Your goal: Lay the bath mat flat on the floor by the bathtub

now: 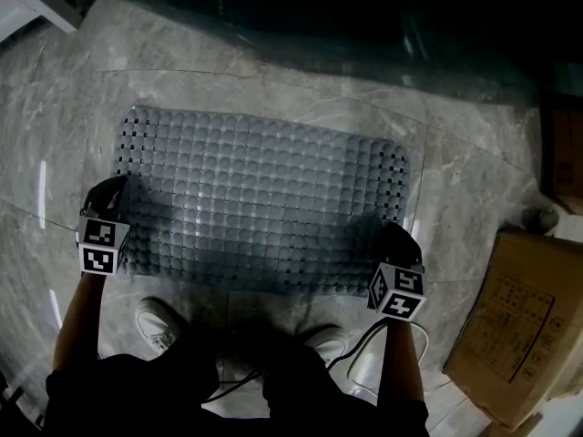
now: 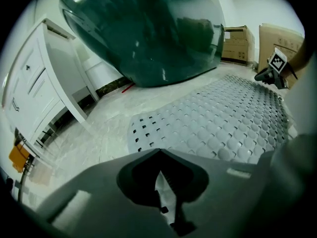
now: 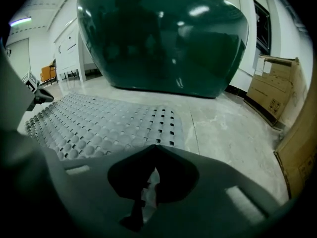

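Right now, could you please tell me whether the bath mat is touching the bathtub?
Apart. The right gripper view shows a strip of bare floor between the bath mat's far edge and the bathtub.

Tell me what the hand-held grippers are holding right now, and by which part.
The bath mat, by its near edge. The left hand-held gripper is shut on the near-left corner, and the right hand-held gripper is shut on the near-right corner.

Bumpy rubbery bath mat [image 1: 264, 198] on polished marble floor [image 1: 474, 189].
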